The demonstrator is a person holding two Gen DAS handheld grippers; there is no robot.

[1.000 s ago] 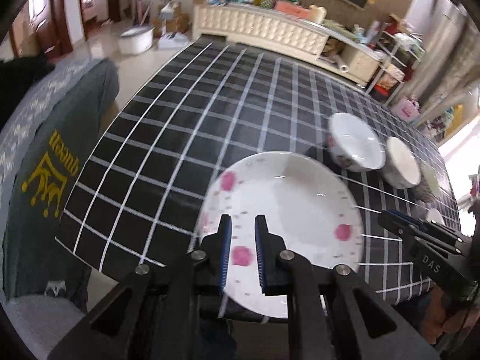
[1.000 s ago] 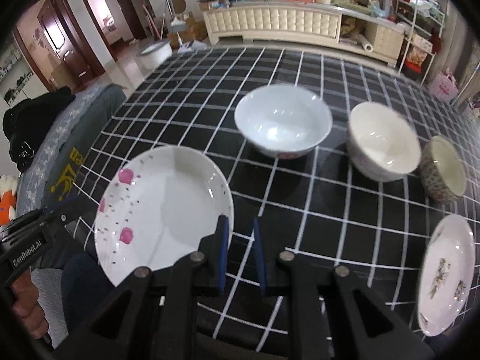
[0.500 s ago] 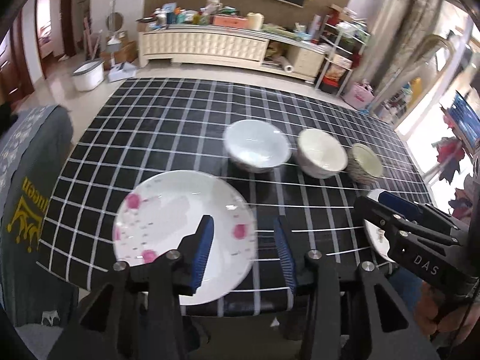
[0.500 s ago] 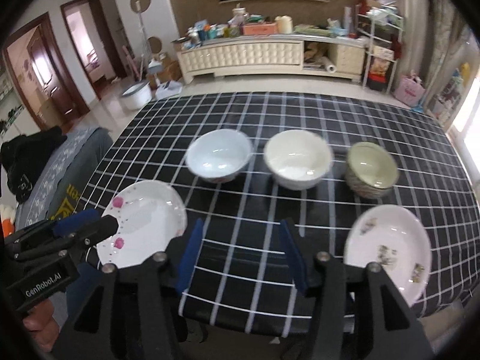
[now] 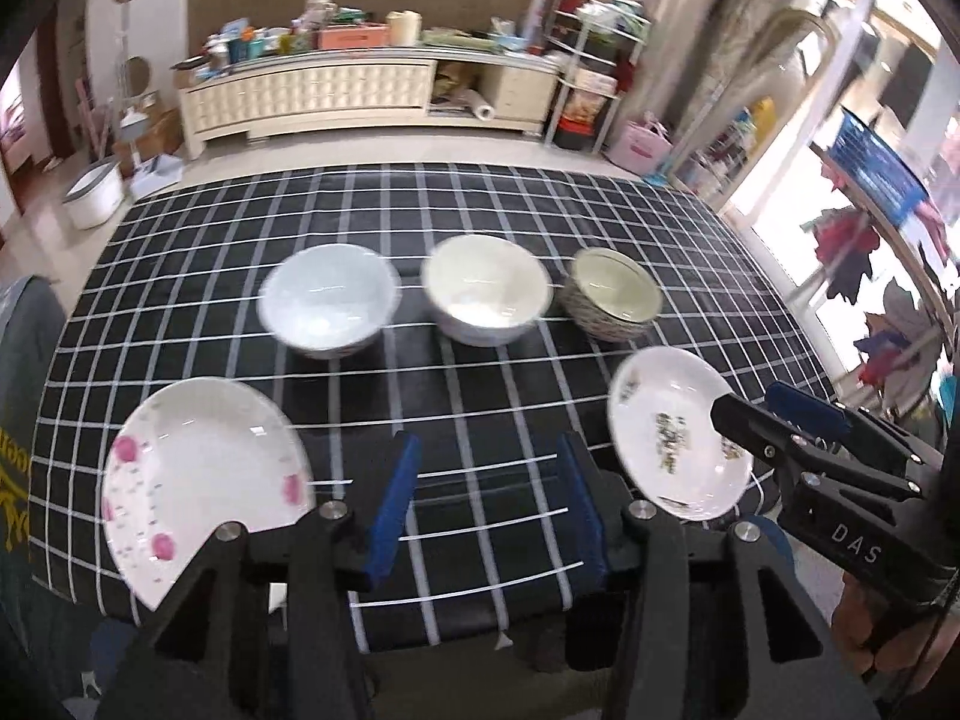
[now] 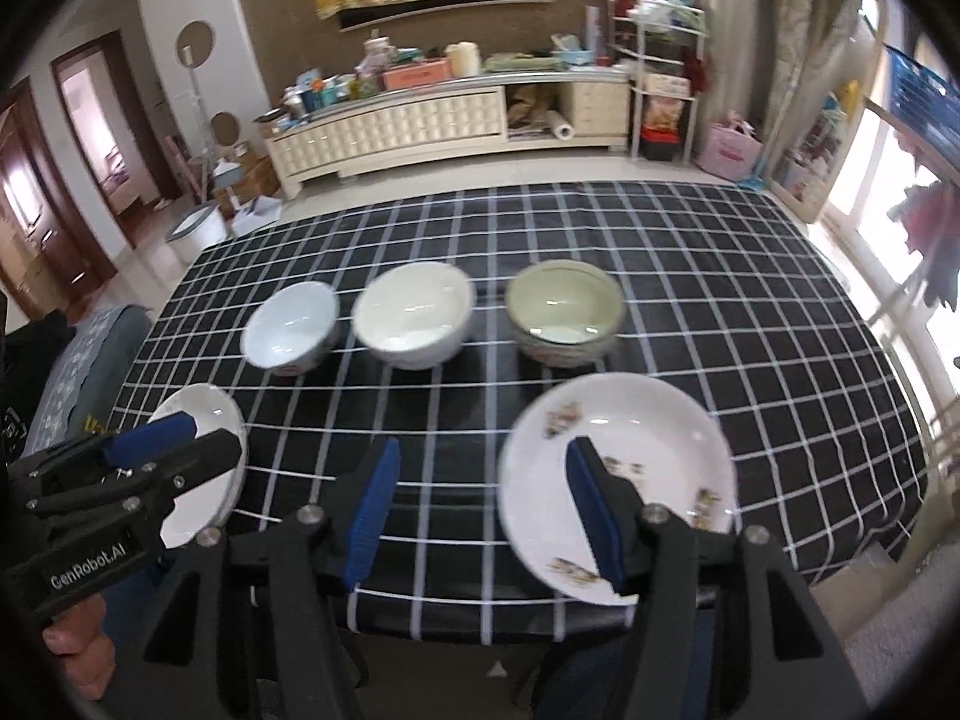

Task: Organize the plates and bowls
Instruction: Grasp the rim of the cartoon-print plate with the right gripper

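Three bowls stand in a row on the black checked table: a pale blue bowl, a white bowl and a patterned greenish bowl. A pink-flowered plate lies front left. A white plate with small motifs lies front right. My left gripper is open and empty above the front edge between the plates. My right gripper is open and empty, its right finger over the motif plate.
A grey cloth-covered seat stands at the table's left side. A long white cabinet with clutter stands behind the table, with shelves to its right. The table's front edge runs just below both grippers.
Both grippers have pulled back and up from the pink-flowered plate and opened wide. The views have swung right, so all the bowls and both plates now show.
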